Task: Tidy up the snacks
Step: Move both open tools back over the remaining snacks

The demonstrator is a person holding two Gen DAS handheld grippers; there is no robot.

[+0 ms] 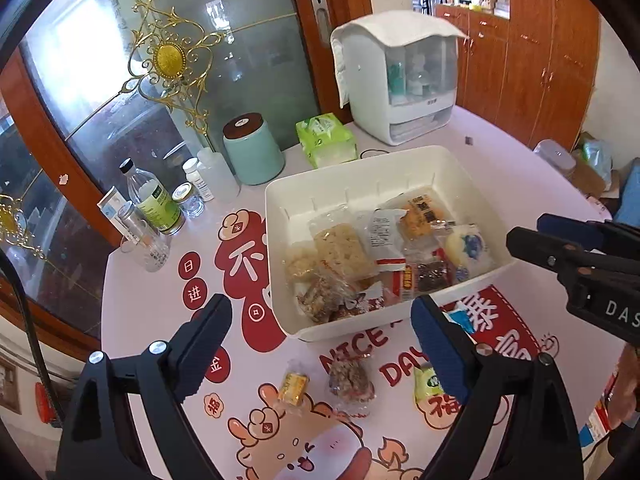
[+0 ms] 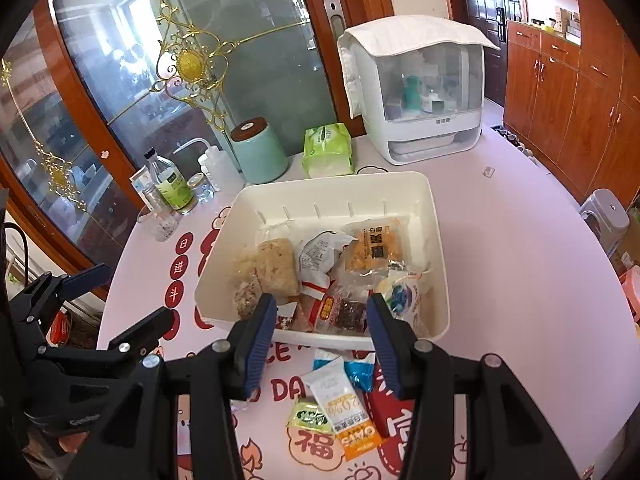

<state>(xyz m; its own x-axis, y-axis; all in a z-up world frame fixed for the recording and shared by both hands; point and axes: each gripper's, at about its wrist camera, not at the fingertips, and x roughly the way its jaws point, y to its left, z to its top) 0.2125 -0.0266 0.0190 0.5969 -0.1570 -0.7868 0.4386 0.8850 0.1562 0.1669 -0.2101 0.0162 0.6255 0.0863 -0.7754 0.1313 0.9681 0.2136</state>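
Most snacks already lie in the white bin (image 2: 434, 216) on the surface (image 2: 520, 280). Both your left gripper (image 1: 322, 334) and right gripper (image 2: 322, 326) hover empty, fingers apart (left wider). A few packets (image 2: 340, 404) remain outside, beside the bin's near rim.

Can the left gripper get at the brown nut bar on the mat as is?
Probably yes. The left gripper is open and empty, the nut bar lies alone just below its fingers, apart from the yellow candy.
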